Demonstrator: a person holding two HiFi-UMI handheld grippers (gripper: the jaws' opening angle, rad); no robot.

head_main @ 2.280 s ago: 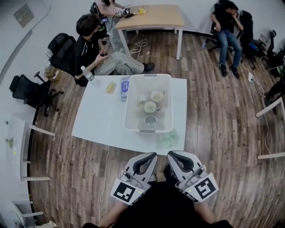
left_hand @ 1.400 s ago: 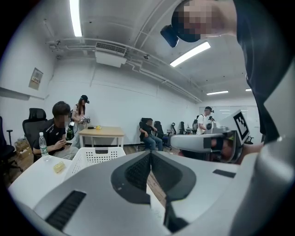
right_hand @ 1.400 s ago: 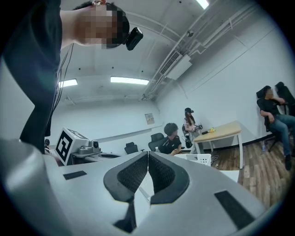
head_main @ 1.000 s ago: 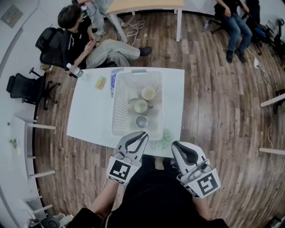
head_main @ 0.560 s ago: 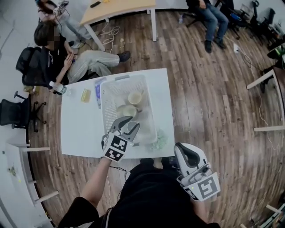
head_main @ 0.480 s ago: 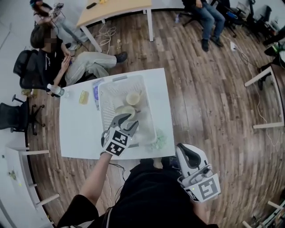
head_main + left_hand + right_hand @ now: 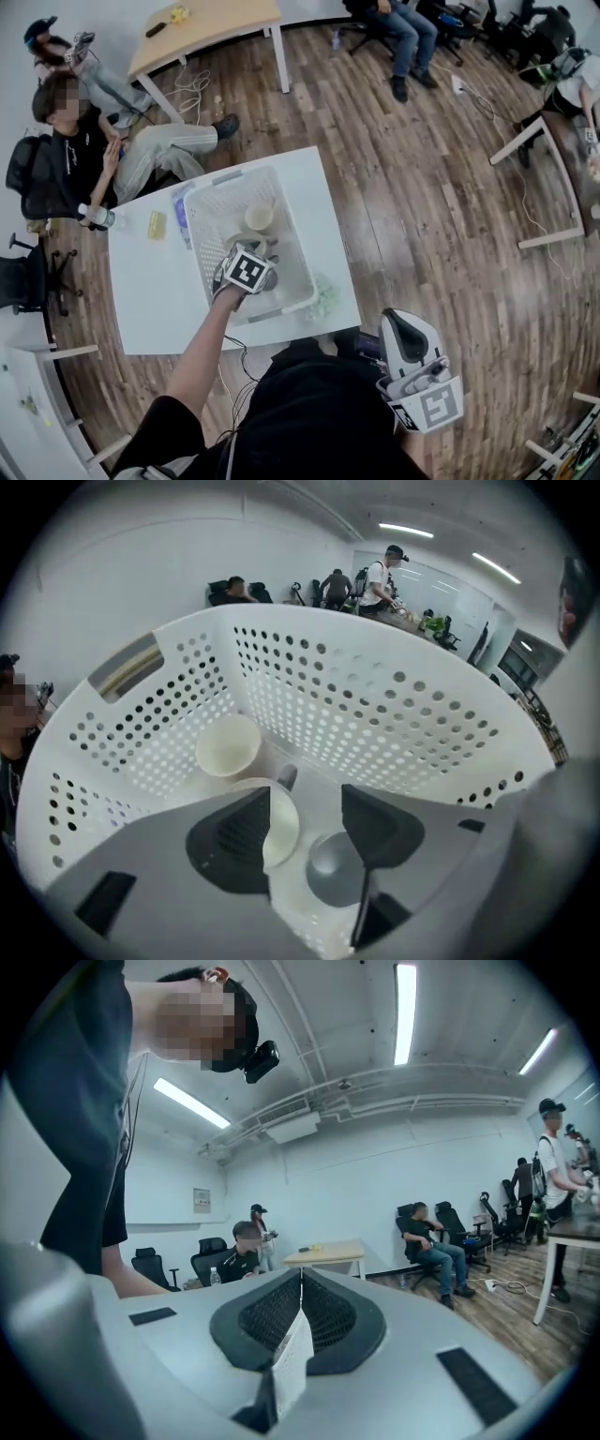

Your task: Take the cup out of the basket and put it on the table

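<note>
A white perforated basket stands on the white table. In the left gripper view it holds an upright cream cup, a second cream cup half hidden behind the left jaw, and a grey metal cup. My left gripper hangs inside the basket just above the cups, its jaws opening. The grey cup shows below the gap, and nothing is gripped. In the head view its marker cube covers the jaws. My right gripper stays low by my body, shut and off the table.
A green crumpled thing lies on the table beside the basket's near right corner. A small yellow item and a blue pack lie left of the basket. A seated person is at the table's far left, and a wooden desk stands beyond.
My left gripper has travelled from beside my body forward into the basket, and its jaws have opened. The right gripper has stayed near my body. The head view has swung.
</note>
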